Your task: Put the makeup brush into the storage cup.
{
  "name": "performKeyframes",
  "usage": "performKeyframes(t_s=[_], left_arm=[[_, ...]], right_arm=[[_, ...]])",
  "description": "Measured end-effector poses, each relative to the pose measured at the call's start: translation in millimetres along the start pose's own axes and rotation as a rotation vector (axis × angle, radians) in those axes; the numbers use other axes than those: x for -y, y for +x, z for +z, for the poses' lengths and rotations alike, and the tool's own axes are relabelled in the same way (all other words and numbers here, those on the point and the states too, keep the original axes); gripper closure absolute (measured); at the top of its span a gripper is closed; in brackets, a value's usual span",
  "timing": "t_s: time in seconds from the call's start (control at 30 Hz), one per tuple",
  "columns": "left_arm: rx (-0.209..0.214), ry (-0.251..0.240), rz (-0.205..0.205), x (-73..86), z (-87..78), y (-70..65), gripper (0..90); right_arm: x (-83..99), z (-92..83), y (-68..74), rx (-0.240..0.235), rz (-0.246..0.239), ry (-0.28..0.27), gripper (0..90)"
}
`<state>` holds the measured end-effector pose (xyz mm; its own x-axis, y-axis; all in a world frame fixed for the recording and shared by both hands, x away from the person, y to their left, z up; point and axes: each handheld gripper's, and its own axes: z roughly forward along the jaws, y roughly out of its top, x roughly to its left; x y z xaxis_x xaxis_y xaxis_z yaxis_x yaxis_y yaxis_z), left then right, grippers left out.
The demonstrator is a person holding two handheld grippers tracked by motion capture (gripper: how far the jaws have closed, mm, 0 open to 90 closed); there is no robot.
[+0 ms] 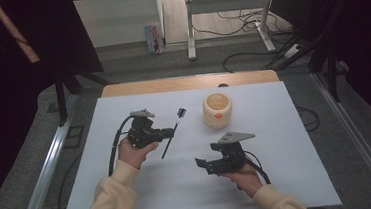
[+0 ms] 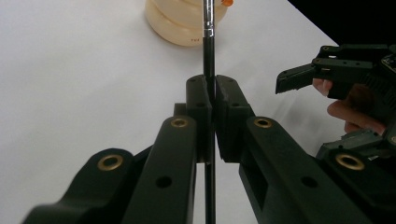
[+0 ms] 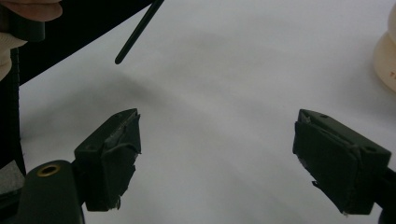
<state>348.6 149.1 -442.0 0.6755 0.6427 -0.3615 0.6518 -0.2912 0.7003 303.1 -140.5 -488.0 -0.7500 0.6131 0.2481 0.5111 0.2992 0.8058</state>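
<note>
A: Checking the left hand-held gripper [image 2: 212, 93] — jaws clamped tight on the brush [image 1: 172, 130], mid-handle. Confirm?

B: Confirmed. In the left gripper view the black handle runs straight up between the pads, metal ferrule above them. From the high view the brush hangs tilted over the white bench [image 1: 145, 188], bristle end up toward the far side, tail end pointing down toward the near side. Can't tell if the tail touches the surface.

A: Right hand-held gripper [image 3: 217, 154]?

B: Jaws wide apart, nothing between them. It sits low over the bench, right of the brush and apart from it, jaws aimed left toward it. Brush tail end shows at upper left of the right gripper view.

A: Cream pot [image 1: 217, 110]?

B: Upright on the bench, open top, orange dot on its side. Just beyond the brush tip, to the right, not touching.
</note>
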Motion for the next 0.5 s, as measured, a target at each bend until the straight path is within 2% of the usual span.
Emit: performKeyframes(t_s=[0.5], left_arm=[[0.008, -0.016, -0.003, -1.6, 1.7, -4.2, 86.5]], right_arm=[[-4.5, 5.3, 3.7, -0.014, 0.018, -0.021, 16.2]])
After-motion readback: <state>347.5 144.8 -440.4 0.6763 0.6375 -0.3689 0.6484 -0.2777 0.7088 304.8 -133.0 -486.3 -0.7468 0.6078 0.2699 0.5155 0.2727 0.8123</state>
